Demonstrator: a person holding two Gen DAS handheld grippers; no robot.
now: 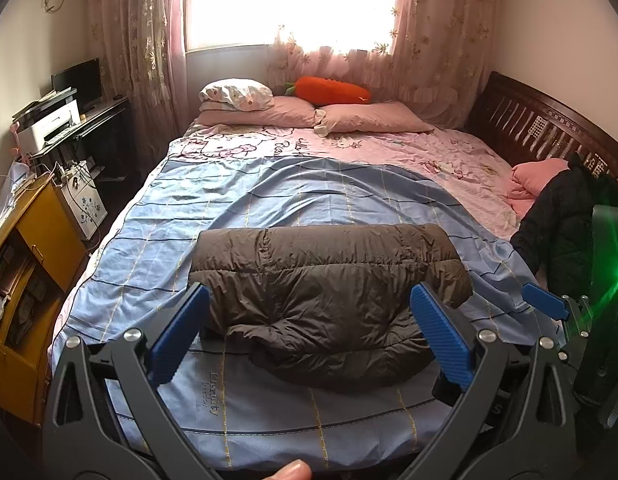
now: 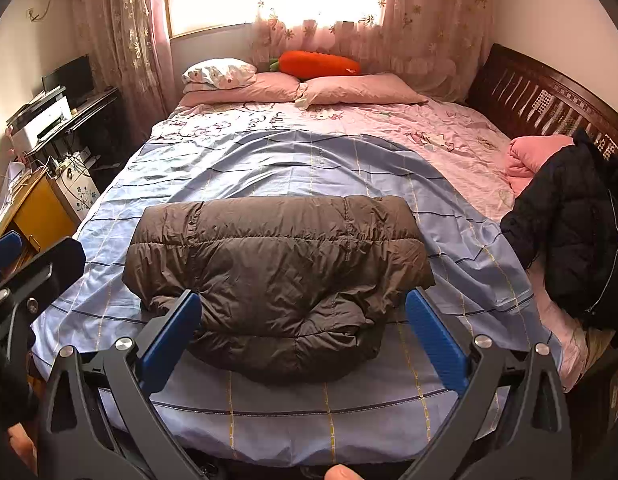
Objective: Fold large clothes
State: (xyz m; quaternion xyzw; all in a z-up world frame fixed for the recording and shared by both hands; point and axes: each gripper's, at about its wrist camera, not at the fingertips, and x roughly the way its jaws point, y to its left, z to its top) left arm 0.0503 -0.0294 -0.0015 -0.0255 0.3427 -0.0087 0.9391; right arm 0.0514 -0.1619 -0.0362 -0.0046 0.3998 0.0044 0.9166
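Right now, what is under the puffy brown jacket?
The brown jacket lies on a blue checked sheet, which shows all around it. Whatever sits directly beneath the jacket is covered.

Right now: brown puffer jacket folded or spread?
Folded. The brown jacket lies as a compact bundle on the blue sheet, no sleeves out; both grippers open, clear.

Carrot plush (image 1: 329,90) behind pillows (image 1: 293,114)

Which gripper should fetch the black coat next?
Probably the right gripper: the black coat lies at the bed's right edge, on its side. The left gripper sits further left. Both have open, empty jaws, and the brown jacket already looks folded.
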